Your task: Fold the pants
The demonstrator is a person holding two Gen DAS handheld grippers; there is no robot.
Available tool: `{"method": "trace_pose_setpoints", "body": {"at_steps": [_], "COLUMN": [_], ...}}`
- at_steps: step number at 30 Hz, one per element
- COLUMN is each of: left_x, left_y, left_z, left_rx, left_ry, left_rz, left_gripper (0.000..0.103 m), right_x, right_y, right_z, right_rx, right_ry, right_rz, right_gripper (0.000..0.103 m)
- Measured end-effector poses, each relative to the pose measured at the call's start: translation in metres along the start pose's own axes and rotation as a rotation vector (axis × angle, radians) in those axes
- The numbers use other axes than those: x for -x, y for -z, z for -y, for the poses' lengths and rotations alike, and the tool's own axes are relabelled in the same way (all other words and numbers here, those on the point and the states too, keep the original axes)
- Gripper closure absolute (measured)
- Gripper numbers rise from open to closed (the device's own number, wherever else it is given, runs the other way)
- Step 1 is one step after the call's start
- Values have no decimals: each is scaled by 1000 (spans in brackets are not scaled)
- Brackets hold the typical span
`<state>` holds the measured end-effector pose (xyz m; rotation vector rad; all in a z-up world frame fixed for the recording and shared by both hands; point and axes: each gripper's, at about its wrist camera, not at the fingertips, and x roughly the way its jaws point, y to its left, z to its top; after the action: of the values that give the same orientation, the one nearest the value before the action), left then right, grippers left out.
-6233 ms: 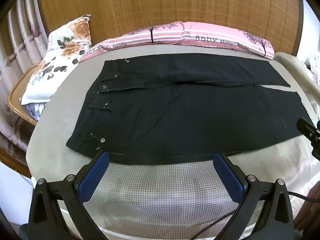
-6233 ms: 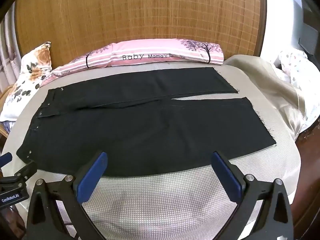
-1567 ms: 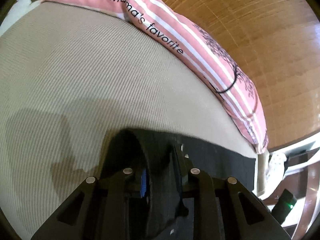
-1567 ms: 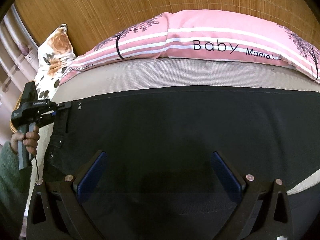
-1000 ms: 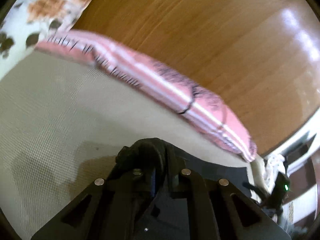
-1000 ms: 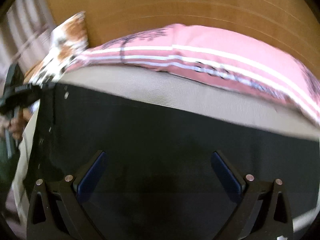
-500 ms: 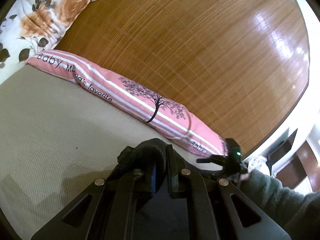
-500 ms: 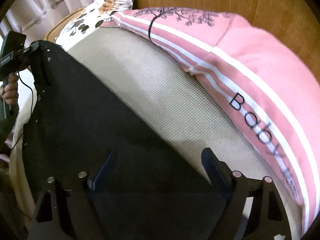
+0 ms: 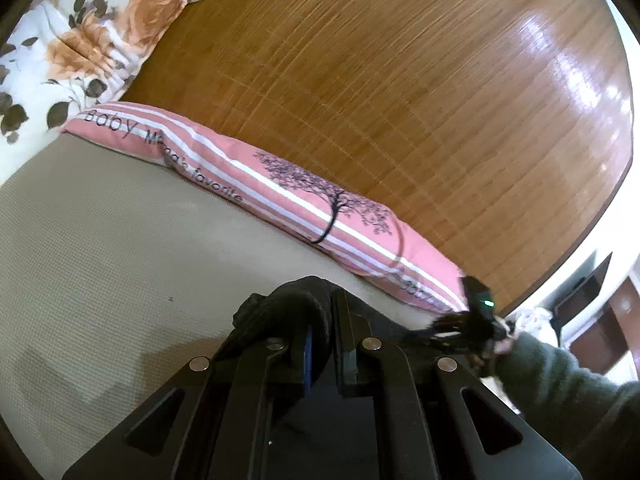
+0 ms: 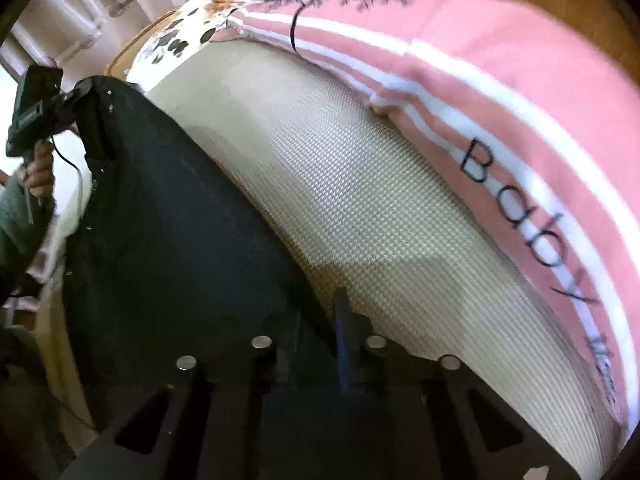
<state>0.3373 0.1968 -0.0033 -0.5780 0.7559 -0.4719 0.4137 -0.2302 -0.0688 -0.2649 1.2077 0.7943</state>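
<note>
Bed [image 10: 360, 208] in beige weave fills the space ahead of both sets of jaws, wooden headboard [image 9: 360, 80] rising behind it. Pink striped pillow [image 9: 280, 188] lies along the far edge, with a floral pillow [image 9: 80, 40] beyond its end. Black pants [image 10: 168, 240] spread over the bed, running from one gripper to the other. Left gripper [image 9: 326, 320] is clamped tight, a bunched wad of black cloth pinched between its jaws. Right gripper [image 10: 320, 320] is closing, jaws nearly together, the pants' edge caught between them, bare bed just to their right.
</note>
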Motion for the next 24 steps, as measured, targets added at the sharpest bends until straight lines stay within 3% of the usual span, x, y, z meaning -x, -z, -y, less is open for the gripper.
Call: {"method": "trace_pose_setpoints", "body": {"at_steps": [6, 12, 19, 24], "left_x": [7, 36, 89, 123], "left_y": [2, 9, 36, 76], "left_z": [4, 22, 45, 47], "left_rx": [-57, -134, -252, -311], "left_ry": [-45, -28, 17, 35], "left_rz": [-3, 1, -20, -94], "left_gripper": [95, 95, 95, 94], "right_x": [37, 83, 117, 107], "right_y": [21, 48, 95, 140], "right_z": [-42, -101, -162, -200], "right_rx": [-17, -34, -118, -184], "right_ry": [202, 364, 413, 396], "right_rz": [91, 157, 207, 172], "right_gripper": [94, 95, 96, 97]}}
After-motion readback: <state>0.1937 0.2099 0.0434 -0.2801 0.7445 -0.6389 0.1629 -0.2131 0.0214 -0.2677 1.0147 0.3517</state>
